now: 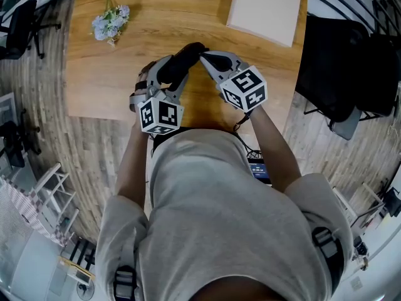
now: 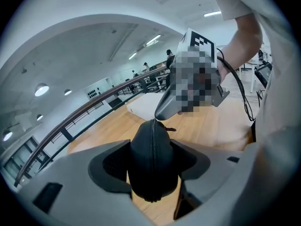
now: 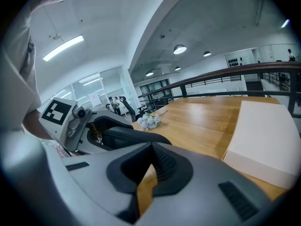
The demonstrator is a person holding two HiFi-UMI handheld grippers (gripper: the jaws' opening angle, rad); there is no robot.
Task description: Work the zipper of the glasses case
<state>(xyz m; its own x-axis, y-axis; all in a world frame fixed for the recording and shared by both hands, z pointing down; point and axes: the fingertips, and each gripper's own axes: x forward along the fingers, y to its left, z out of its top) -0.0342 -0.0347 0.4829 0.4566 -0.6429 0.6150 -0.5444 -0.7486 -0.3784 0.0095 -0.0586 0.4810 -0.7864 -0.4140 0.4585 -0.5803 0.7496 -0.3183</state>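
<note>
Plainly, the step in hand was getting hold of the slider, and doing it well meant keeping the case (image 1: pixel 183 58) steady while the other tongs did the fine work. My left gripper (image 2: pixel 151 164) had the case clamped across its middle, jaws spread wide with a pad on each flank. It held the case over the near part of the table (image 1: pixel 100 74), apparently clear of the wood. My right gripper (image 3: pixel 151 147) was shut tight, its tips against the far end of the case, where the zipper (image 2: pixel 151 145) ran over the top. Whether it had anything pinched I could not tell; a small dark tab (image 2: pixel 170 129) stuck out just beside the tips and looked free. I judged the pull should be nipped squarely and drawn along the seam, not away from it, with the left grip firm enough to stop any twisting. The case was black, rounded and domed, the zipper running straight down its middle and closed along all I could see.
</note>
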